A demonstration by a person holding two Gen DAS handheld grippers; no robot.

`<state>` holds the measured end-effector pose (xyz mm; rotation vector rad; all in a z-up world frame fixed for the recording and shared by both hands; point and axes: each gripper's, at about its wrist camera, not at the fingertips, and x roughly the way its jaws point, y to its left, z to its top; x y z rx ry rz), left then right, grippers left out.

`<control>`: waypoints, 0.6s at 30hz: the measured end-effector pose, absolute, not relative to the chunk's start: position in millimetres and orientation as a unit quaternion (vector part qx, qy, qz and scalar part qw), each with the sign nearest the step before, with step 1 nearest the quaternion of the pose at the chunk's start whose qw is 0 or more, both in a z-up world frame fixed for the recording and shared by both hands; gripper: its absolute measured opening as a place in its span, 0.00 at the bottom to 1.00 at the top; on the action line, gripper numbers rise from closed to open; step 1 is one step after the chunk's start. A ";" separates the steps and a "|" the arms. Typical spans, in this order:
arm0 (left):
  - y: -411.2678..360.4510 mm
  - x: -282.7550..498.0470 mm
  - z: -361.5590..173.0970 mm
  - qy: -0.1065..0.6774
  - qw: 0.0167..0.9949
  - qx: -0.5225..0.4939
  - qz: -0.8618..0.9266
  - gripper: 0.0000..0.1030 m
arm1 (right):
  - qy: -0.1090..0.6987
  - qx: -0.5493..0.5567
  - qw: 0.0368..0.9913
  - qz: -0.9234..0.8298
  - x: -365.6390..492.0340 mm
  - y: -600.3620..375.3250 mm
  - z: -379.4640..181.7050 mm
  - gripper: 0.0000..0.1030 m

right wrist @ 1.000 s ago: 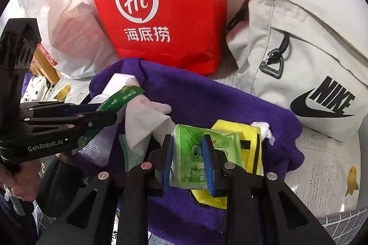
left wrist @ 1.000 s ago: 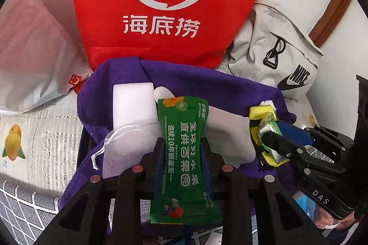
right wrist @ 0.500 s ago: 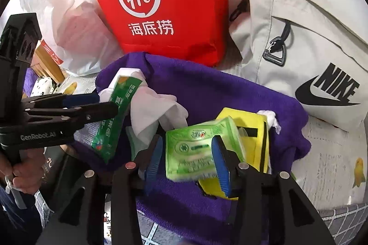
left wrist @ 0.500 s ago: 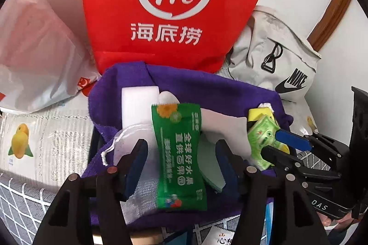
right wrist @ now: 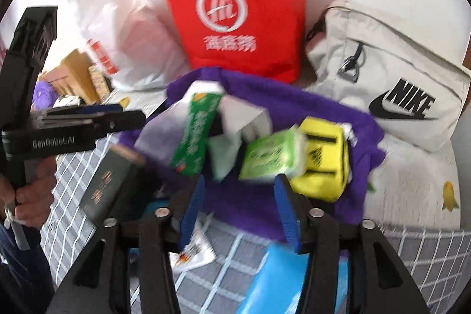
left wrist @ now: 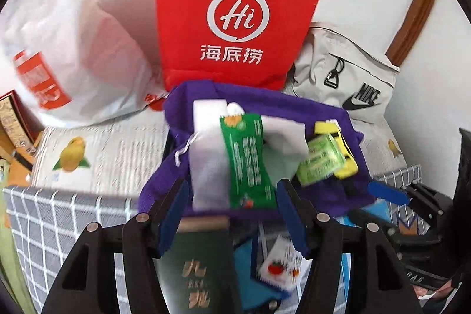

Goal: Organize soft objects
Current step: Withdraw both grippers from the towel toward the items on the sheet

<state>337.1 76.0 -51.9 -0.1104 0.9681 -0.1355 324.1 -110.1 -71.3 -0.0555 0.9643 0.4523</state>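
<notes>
Having let go of both packets since a second ago, when each was pinched between blue pads: dark green packet (left wrist: 248, 160) now lying loose on the purple cloth (left wrist: 323, 190), slanted across a white pouch (left wrist: 206, 163), and light green tissue pack (right wrist: 272, 158) resting tilted against the yellow pouch (right wrist: 322, 163), touching it. Reads as two soft items delivered onto the pile, so this placing step looks finished, with the things lower in frame, a dark green booklet (left wrist: 200, 264), a blue packet (right wrist: 279, 281) and a small white sachet (left wrist: 279, 264) on the checked sheet (left wrist: 64, 213), likely candidates for later. Left gripper (left wrist: 232, 213) spread wide and empty, drawn back to the near edge of the cloth, pointing level toward the red bag (left wrist: 235, 19). Right gripper (right wrist: 238, 211) likewise wide apart and empty, pulled back just short of the tissue pack, angled slightly down over the cloth's front edge. Both views blurred, suggesting retreat in progress.
</notes>
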 end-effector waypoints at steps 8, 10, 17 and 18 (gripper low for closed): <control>97.6 261.4 -50.8 0.454 0.887 -0.056 -0.056 0.59 | 0.487 -0.043 0.836 0.250 269.6 -76.9 -103.7 0.55; 99.7 245.0 -56.4 0.459 0.885 -0.051 -0.054 0.61 | 0.496 -0.044 0.830 0.252 262.3 -70.8 -113.6 0.56; 118.2 194.3 -86.5 0.478 0.876 -0.054 -0.040 0.61 | 0.509 -0.054 0.827 0.234 256.2 -55.4 -140.2 0.60; 121.7 191.5 -90.7 0.481 0.874 -0.058 -0.038 0.61 | 0.509 -0.054 0.826 0.234 257.4 -53.9 -141.9 0.62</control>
